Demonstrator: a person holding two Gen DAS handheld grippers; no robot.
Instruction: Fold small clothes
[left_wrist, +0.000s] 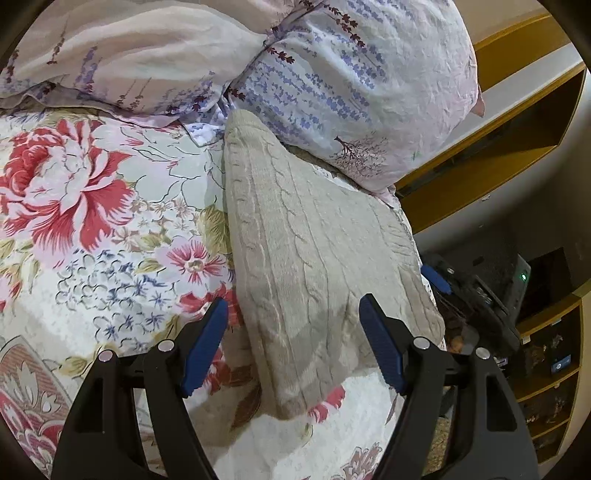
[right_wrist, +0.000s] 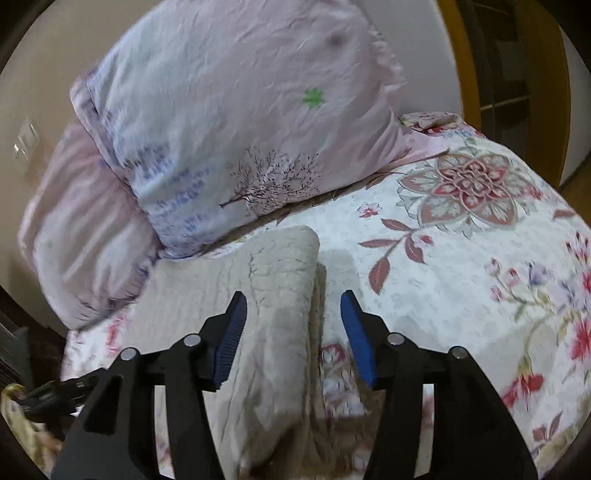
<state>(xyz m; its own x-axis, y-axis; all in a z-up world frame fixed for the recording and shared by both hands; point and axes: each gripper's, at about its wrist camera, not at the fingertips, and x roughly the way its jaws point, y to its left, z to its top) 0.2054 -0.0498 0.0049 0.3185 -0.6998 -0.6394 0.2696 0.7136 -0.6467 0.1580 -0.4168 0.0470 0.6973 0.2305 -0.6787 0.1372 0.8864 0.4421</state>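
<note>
A beige cable-knit garment (left_wrist: 314, 243) lies folded flat on the floral bedspread (left_wrist: 92, 221), running from the pillows toward me. My left gripper (left_wrist: 293, 314) is open and empty, hovering over the garment's near end. In the right wrist view the same garment (right_wrist: 273, 295) lies on the bedspread (right_wrist: 461, 266) below the pillows. My right gripper (right_wrist: 293, 310) is open and empty, straddling the garment's right edge from above. The other gripper (left_wrist: 476, 291) shows at the right edge of the left wrist view, beyond the garment.
Two pale lavender-print pillows (left_wrist: 351, 81) (right_wrist: 240, 122) sit at the head of the bed, touching the garment's far end. Yellow wooden shelving (left_wrist: 535, 369) stands beyond the bed's right edge. A wooden door frame (right_wrist: 491, 74) is at the far right.
</note>
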